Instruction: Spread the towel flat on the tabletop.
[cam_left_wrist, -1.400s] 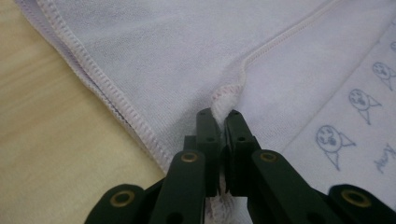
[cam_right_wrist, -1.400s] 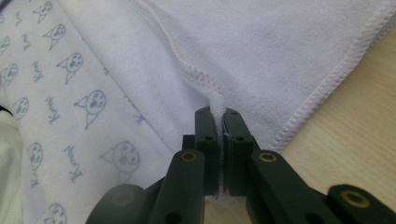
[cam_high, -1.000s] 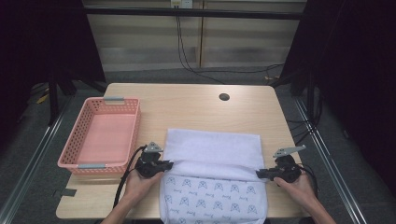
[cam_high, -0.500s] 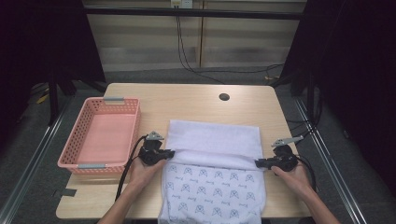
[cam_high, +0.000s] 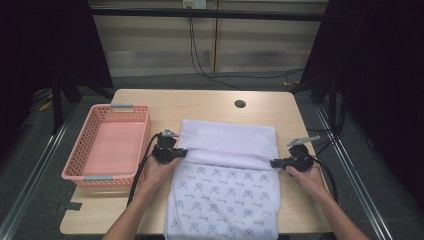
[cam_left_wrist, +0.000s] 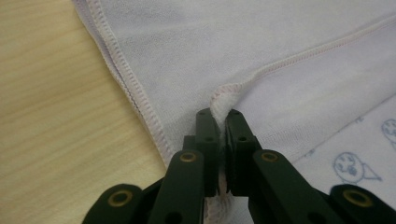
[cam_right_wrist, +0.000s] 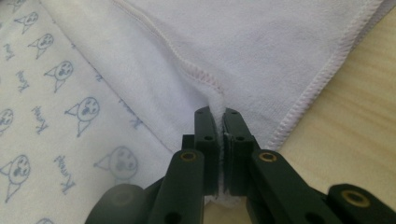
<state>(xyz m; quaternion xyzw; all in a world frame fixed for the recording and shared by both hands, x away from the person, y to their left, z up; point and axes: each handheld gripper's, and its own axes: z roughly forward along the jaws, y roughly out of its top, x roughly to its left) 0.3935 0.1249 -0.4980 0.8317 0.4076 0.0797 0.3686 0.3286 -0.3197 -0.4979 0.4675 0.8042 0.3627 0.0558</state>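
Starting at 9 o'clock on the table (cam_high: 210, 102), there's a pink basket (cam_high: 111, 145) sitting well apart from the action, its far left rim up against the table edge.

Next over, the left gripper (cam_high: 176, 153) is clamped tight on the hem of the towel (cam_high: 227, 145). In the left gripper view you can see the stitched edge bunched up between the two black jaws, so the left gripper (cam_left_wrist: 218, 122) is pinching fabric. The cable from it drops toward 6 o'clock, partly hidden behind the person's forearm.

The towel lies in the middle of the table, plain side folded over at 12 o'clock, the printed side with little faces running down to 6 o'clock, where it hangs off the near edge and gets cut off by the frame.

Over at 3 o'clock, the right gripper (cam_high: 276, 162) is pinching the opposite end of that same fold; the right gripper view shows the right gripper (cam_right_wrist: 217, 122) pressed shut on the hem. What the print says is too blurry to read.
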